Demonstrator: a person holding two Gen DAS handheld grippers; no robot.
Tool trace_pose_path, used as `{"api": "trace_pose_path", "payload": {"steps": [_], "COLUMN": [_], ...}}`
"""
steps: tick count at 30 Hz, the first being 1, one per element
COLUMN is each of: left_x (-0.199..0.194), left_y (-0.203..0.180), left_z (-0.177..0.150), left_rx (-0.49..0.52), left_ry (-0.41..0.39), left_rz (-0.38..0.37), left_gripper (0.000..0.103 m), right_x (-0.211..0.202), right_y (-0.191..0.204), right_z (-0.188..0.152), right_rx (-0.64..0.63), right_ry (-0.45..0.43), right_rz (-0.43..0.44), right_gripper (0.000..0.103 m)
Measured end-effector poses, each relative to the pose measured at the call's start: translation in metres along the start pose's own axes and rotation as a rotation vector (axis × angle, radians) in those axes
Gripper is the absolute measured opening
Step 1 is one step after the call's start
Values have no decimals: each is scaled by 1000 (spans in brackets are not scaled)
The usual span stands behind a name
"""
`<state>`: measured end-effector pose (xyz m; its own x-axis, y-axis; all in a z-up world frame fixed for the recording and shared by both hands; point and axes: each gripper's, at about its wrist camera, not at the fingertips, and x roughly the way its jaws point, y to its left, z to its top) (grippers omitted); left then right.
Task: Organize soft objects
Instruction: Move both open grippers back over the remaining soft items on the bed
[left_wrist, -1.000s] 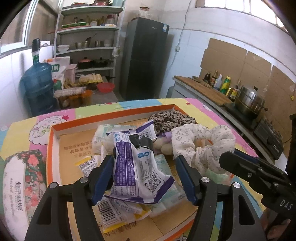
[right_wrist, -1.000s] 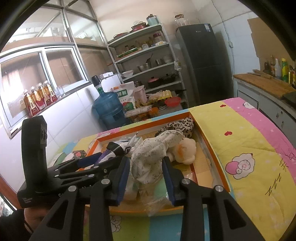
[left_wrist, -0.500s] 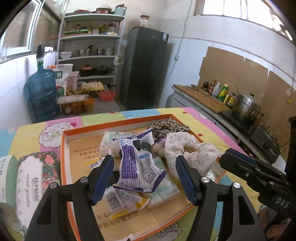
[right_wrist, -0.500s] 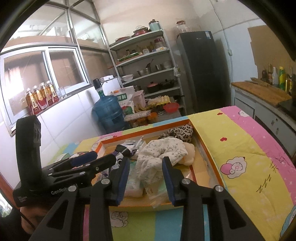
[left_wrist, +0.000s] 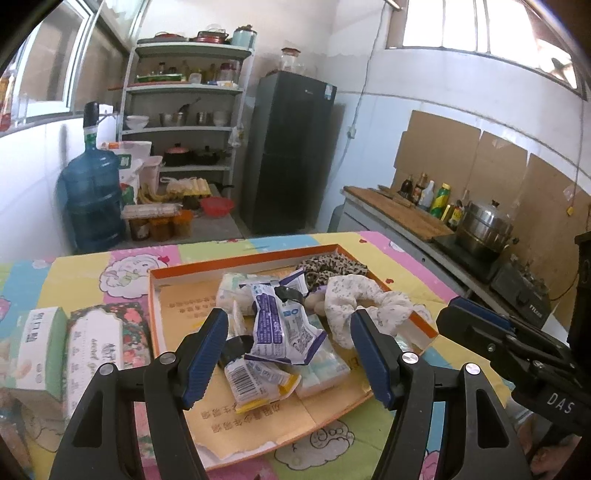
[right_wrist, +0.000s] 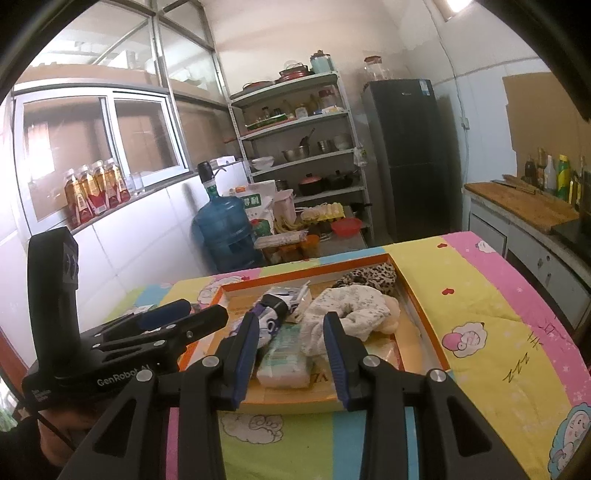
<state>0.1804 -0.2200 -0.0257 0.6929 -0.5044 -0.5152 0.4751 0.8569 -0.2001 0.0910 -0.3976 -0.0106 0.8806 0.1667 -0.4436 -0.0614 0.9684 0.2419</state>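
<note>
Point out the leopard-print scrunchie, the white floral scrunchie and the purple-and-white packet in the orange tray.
leopard-print scrunchie (left_wrist: 334, 266), left wrist view, middle of its gathered fabric.
white floral scrunchie (left_wrist: 364, 297), left wrist view, its upper fold.
purple-and-white packet (left_wrist: 271, 325), left wrist view, its purple face.

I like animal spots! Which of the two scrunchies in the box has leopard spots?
The leopard scrunchie in the far right corner of the orange box. It is brown with dark spots; the white floral scrunchie lies nearer the right gripper.

The purple packet (left_wrist: 275, 325) covers most of the packets under it. The flower box (left_wrist: 98, 343) is partly behind the left hand-held gripper (left_wrist: 288, 354).
</note>
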Motion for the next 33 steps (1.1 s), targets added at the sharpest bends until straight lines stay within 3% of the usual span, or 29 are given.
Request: {"api": "trace_pose_path", "payload": {"steps": [18,33], "left_x": [-65,-120], "left_y": [18,64], "left_z": [-7,-26], "left_rx": [-6,-58], "left_ry": [-80,-126], "left_rz": [18,82], "left_gripper": [71,71], "right_x": [-25,-20], "right_y": [54,115], "right_z": [-3,-9], "right_rx": [-86,-150], "right_ry": [-25,-14], "right_rz": [-19,56], "right_gripper": [36,36]}}
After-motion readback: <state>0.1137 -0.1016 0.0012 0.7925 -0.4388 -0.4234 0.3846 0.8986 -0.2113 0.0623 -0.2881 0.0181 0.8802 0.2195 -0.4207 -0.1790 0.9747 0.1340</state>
